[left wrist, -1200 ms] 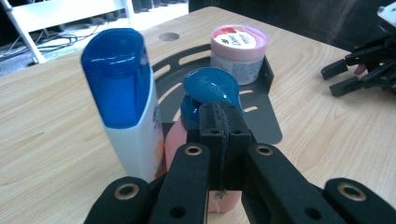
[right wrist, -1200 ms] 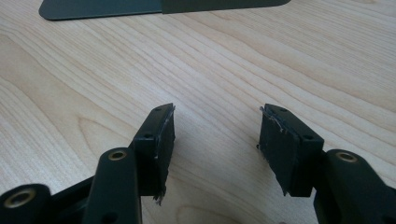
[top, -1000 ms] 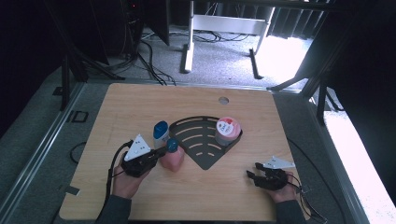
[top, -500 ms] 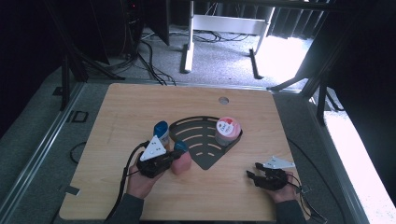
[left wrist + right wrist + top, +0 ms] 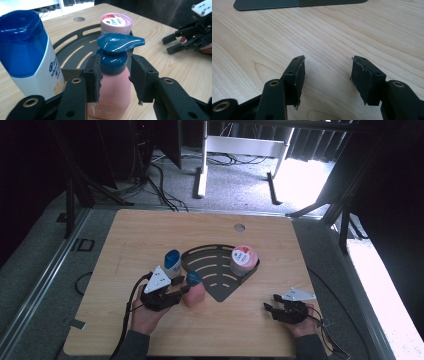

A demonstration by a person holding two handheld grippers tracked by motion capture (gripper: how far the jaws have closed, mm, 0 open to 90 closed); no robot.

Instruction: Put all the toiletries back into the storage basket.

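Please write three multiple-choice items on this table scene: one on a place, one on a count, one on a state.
1. Where does the pink jar stand?
A. on the black rack
B. on the floor
C. beside the right gripper

2. How many containers stand on the table?
A. one
B. three
C. five

3. How is the pink pump bottle in the left gripper?
A. lying flat
B. upright between parted jaws
C. capless

Answers: 1 A, it sits on the rack's edge. 2 B, jar, pump bottle, blue-capped bottle. 3 B, the jaws have just been opening and a gap shows at one pad.

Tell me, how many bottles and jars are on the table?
3: a pink pump bottle between the left gripper's fingers, a blue-capped white bottle just beside it, and a pink jar standing on the black rack.
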